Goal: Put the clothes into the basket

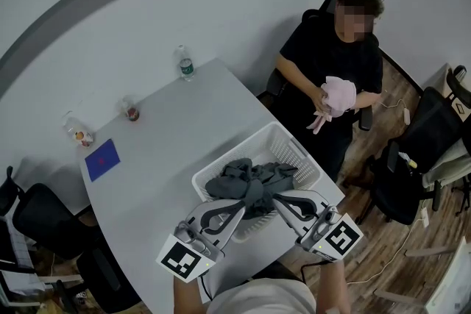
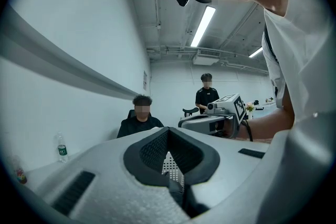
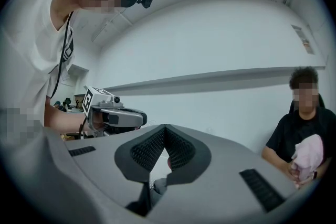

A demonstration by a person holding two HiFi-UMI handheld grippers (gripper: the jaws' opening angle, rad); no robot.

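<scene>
A white mesh basket (image 1: 288, 145) stands on the grey table (image 1: 176, 136) near its front edge. A dark grey garment (image 1: 250, 176) lies heaped in it and drapes toward me. My left gripper (image 1: 243, 208) and right gripper (image 1: 276, 200) meet the garment's near edge side by side. In the left gripper view, the left gripper (image 2: 168, 134) has its jaws together, dark cloth (image 2: 184, 199) caught low between them. In the right gripper view, the right gripper (image 3: 164, 131) is shut the same way, with grey cloth (image 3: 157, 187) pinched low between its jaws. A seated person holds a pink garment (image 1: 337, 95).
On the table's far side are a water bottle (image 1: 185, 64), a small jar (image 1: 132, 112), a tipped bottle (image 1: 79, 134) and a blue square (image 1: 101, 158). Black chairs (image 1: 412, 158) crowd the right. A second person (image 2: 207, 93) stands behind.
</scene>
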